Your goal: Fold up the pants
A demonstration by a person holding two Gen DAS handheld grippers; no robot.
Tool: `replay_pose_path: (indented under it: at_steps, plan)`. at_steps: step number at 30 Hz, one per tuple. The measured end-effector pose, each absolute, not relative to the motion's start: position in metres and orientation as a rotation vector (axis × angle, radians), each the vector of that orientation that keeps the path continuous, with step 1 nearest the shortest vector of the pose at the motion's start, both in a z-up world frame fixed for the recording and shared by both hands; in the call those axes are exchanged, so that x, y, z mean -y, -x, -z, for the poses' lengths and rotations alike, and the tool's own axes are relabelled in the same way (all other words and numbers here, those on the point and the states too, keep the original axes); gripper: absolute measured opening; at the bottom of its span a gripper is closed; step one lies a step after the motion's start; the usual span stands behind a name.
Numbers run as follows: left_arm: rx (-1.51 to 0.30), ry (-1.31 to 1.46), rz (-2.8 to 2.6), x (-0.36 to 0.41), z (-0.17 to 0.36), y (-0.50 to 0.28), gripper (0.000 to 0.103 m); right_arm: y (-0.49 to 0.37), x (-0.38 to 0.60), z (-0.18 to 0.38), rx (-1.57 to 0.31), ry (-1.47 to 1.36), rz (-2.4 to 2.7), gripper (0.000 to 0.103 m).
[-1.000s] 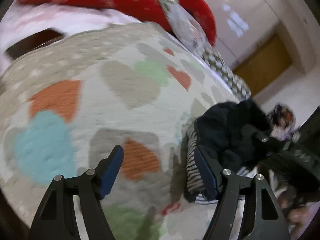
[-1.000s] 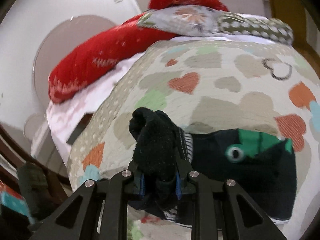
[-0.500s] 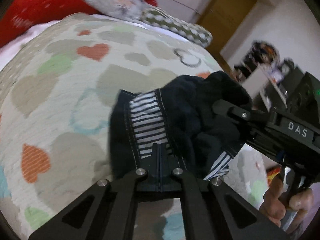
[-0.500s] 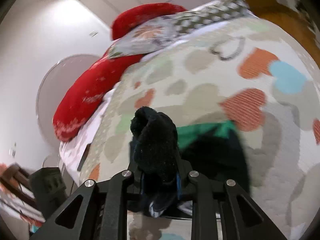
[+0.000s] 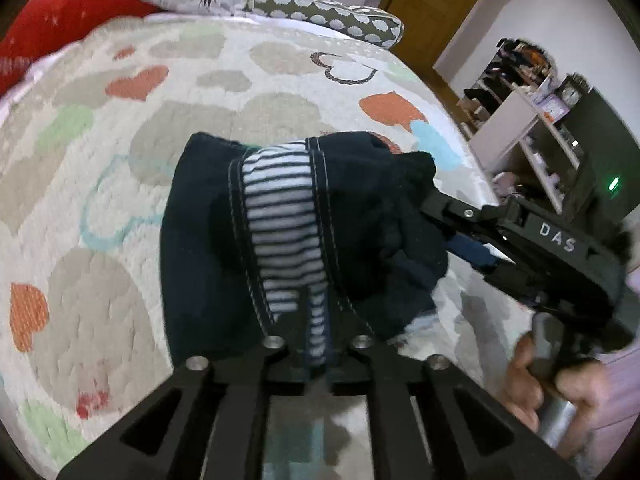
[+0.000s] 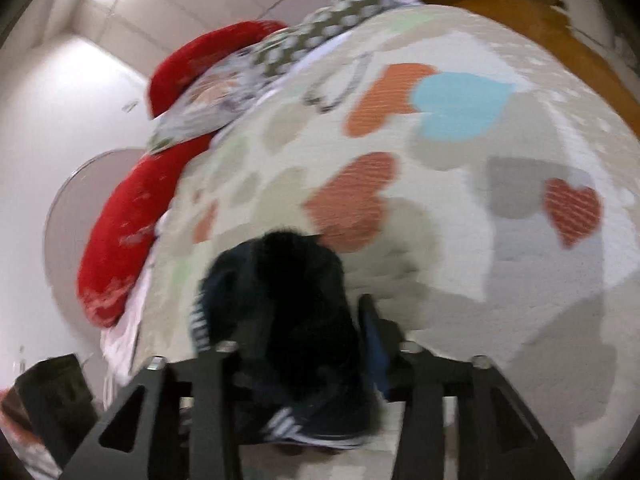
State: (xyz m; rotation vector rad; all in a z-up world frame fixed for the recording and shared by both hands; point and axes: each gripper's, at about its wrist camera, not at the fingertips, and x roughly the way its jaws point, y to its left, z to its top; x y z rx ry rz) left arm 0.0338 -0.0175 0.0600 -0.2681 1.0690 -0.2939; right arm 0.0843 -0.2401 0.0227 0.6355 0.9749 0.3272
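Note:
The pants (image 5: 280, 236) are small, dark navy with a striped inner waistband, bunched and lifted just above the heart-patterned bedspread (image 5: 120, 120). My left gripper (image 5: 318, 336) is shut on the striped waistband edge. My right gripper shows in the left wrist view (image 5: 448, 216), reaching into the bundle from the right. In the right wrist view the right gripper (image 6: 296, 320) has its jaws spread wide, with the dark pants (image 6: 296, 300) lying between the fingers, blurred by motion.
Red cushions (image 5: 52, 20) and patterned pillows (image 5: 328, 20) lie at the bed's far end. A wooden door (image 5: 432, 4), shelves and a dark cabinet (image 5: 592, 152) stand to the right. A hand (image 5: 556, 392) holds the right gripper's handle.
My right gripper, shut on the dark cloth before, now has its jaws spread. My left gripper closed on the waistband one second ago and still holds it. Both views have swung right.

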Motion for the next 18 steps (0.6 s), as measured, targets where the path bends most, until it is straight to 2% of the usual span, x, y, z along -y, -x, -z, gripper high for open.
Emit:
replay_pose_path:
  at_steps: [1, 3, 6, 13, 18]
  plan:
    - [-1.064, 0.295, 0.300, 0.012, -0.063, -0.030, 0.033, -0.082, 0.247, -0.022, -0.971, -0.658, -0.317, 0.055]
    - [-1.016, 0.382, 0.292, -0.011, -0.072, -0.019, 0.050, -0.076, 0.263, -0.024, -0.947, -0.709, -0.304, 0.055]
    - [-0.971, 0.406, 0.209, -0.031, -0.074, -0.014, 0.051, -0.066, 0.277, -0.039, -0.875, -0.718, -0.301, 0.055]
    - [-1.085, 0.342, 0.049, -0.045, -0.035, -0.031, 0.051, -0.053, 0.246, -0.057, -0.812, -0.709, -0.490, 0.055]
    - [-0.990, 0.380, 0.022, -0.063, -0.068, -0.037, 0.051, -0.061, 0.218, -0.064, -0.807, -0.679, -0.563, 0.055]
